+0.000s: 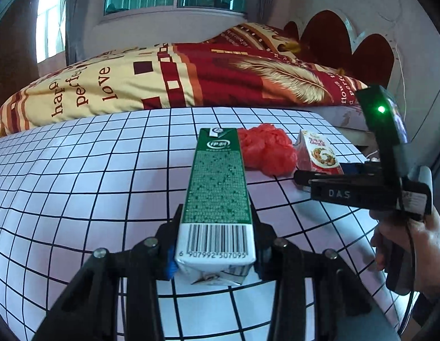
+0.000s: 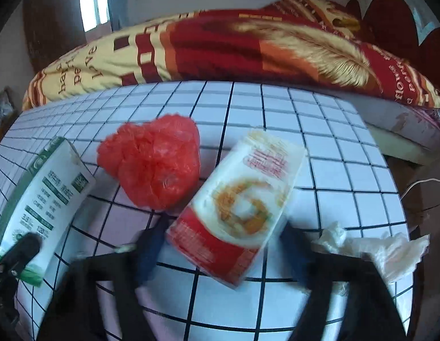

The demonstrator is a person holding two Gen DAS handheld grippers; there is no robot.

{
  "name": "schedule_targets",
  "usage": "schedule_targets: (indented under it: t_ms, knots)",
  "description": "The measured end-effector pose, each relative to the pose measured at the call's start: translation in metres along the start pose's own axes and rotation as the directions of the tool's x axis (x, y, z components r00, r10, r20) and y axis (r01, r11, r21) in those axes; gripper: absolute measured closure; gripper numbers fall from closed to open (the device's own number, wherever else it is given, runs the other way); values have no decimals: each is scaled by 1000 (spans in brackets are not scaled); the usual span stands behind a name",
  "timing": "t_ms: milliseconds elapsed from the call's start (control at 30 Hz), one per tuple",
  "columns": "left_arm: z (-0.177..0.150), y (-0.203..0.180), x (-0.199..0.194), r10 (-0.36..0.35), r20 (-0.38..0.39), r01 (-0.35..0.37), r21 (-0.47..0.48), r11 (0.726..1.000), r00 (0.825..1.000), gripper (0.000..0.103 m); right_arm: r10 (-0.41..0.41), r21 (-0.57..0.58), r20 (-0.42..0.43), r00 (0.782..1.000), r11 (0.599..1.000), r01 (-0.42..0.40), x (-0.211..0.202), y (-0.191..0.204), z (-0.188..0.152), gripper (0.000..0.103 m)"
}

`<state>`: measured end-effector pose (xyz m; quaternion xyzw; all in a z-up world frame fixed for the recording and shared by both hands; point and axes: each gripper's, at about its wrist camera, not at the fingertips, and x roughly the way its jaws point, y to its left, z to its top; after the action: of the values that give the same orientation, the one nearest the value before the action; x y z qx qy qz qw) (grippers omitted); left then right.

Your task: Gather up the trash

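Observation:
My left gripper [image 1: 215,221] is shut on a green and white milk carton [image 1: 215,187], held lengthwise over the grid-patterned table [image 1: 78,184]; the carton also shows in the right wrist view [image 2: 46,196]. My right gripper [image 2: 224,227] is open, its jaws on either side of a red and white food box [image 2: 237,207] that lies on the table; the view is blurred. A crumpled red plastic bag [image 2: 154,164] lies between carton and box, and also shows in the left wrist view [image 1: 267,149], next to the box [image 1: 319,153].
A crumpled white tissue or plastic [image 2: 387,247] lies at the table's right edge [image 2: 402,199]. A bed with a red and yellow quilt [image 1: 177,76] runs along the far side of the table. My right gripper's body [image 1: 362,193] and hand are at the right.

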<state>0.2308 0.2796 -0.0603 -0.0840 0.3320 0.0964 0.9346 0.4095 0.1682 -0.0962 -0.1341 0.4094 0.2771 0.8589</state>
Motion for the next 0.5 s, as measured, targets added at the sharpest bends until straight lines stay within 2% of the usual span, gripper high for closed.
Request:
schedule_targets:
  t_ms: [167, 267, 333, 433, 500]
  knots:
    - [-2, 0, 0, -10, 12, 10, 24, 1000, 1000, 62, 16, -48, -1, 1000, 999, -16, -25, 4, -24, 39]
    - [-3, 1, 6, -22, -7, 22, 17, 1000, 1000, 62, -8, -37, 1, 1000, 999, 8, -20, 3, -27, 34]
    - [-3, 2, 5, -37, -4, 37, 17, 999, 999, 62, 4, -1, -11, 1000, 1000, -4, -13, 1, -23, 34]
    - [-4, 2, 2, -56, -8, 56, 26, 998, 998, 62, 34, -43, 21, 999, 999, -33, -20, 8, -23, 47]
    - [-8, 2, -4, -64, -1, 64, 33, 997, 998, 62, 43, -94, 54, 998, 995, -38, -32, 17, -31, 48]
